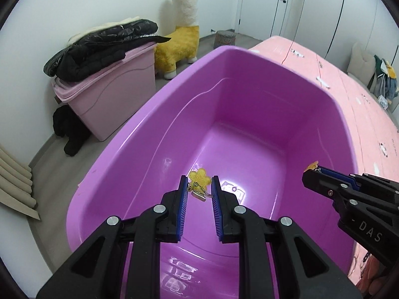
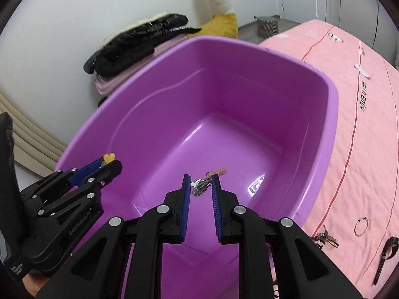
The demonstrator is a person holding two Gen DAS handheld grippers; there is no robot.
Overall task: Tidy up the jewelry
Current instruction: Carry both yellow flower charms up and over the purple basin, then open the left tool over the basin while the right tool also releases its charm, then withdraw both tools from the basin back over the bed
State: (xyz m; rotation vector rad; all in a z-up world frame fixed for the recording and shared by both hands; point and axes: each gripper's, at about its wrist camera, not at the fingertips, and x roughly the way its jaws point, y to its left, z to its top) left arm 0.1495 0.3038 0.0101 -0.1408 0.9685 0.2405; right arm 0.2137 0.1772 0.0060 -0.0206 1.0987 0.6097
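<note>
Pink bed (image 2: 369, 149), purple tub (image 2: 331, 94): both grippers (image 1: 199, 186) (image 2: 201, 186) w/ charms.

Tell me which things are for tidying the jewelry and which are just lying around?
For the job: purple tub, yellow charm, silver charm, bangle, watch.
Just lying about: black jacket, alpaca plush, pink box.

One purple tub (image 2: 331, 104); two keychain charms (image 1: 198, 178) (image 2: 200, 184); one bangle (image 2: 361, 226); one watch (image 2: 385, 256).

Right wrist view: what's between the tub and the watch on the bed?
A charm cluster and a bangle lie on the pink sheet between tub and watch. Only the right wrist view shows this.
</note>
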